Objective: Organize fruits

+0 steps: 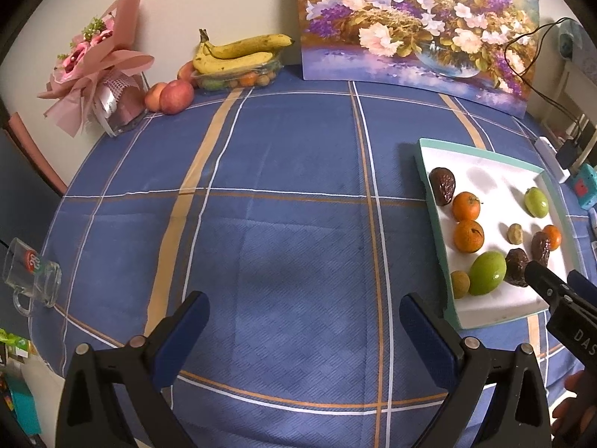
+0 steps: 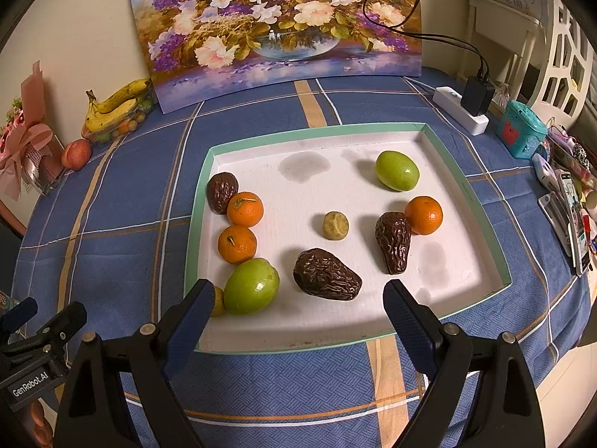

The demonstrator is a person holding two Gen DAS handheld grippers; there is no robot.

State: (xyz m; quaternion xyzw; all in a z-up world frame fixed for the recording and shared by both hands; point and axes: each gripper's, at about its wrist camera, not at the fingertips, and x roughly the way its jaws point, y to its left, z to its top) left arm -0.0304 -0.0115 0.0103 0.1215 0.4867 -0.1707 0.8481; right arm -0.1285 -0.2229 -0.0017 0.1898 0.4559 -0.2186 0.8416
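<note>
A white tray with a teal rim (image 2: 317, 130) (image 1: 481, 149) lies on the blue checked cloth. It holds three oranges (image 2: 245, 209) (image 2: 237, 244) (image 2: 423, 215), two green fruits (image 2: 252, 286) (image 2: 396, 170), three wrinkled brown fruits (image 2: 327, 274) (image 2: 392, 242) (image 2: 222, 192) and small yellowish ones (image 2: 335, 225). My right gripper (image 2: 294, 310) is open at the tray's near edge, with the nearest brown fruit just beyond its fingers. My left gripper (image 1: 304, 319) is open over bare cloth, left of the tray.
Bananas on a clear box of small fruit (image 1: 238, 56), apples (image 1: 177, 96) and a pink bouquet (image 1: 97, 71) stand at the back left. A flower painting (image 1: 418, 22) leans on the wall. A glass mug (image 1: 31, 276) lies at the left edge. A power strip (image 2: 462, 110), teal box (image 2: 520, 128) and clutter sit right.
</note>
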